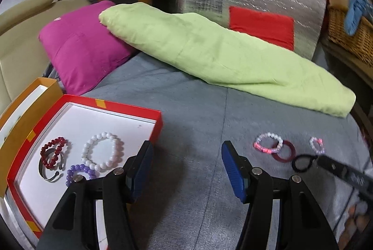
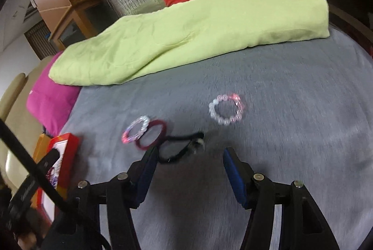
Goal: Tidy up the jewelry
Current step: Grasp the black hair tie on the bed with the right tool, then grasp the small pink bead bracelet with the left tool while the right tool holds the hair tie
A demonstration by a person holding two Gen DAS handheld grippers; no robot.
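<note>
Risk sits at the right gripper (image 2: 187,164): jaws stand apart, empty, near the black loop (image 2: 177,147) on the grey cover (blurred), so closing could nudge the red ring (image 2: 151,137) beside it. Left gripper (image 1: 186,170) gapes empty beside the box (image 1: 130,107).

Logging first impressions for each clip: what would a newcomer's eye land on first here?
Probably the long lime-green pillow lying across the back of the grey blanket, with a magenta cushion at its left end. Next, the red-rimmed box at left holding beaded bracelets, including a white bead bracelet, while a dark red bangle and other loose bracelets lie on the blanket.
</note>
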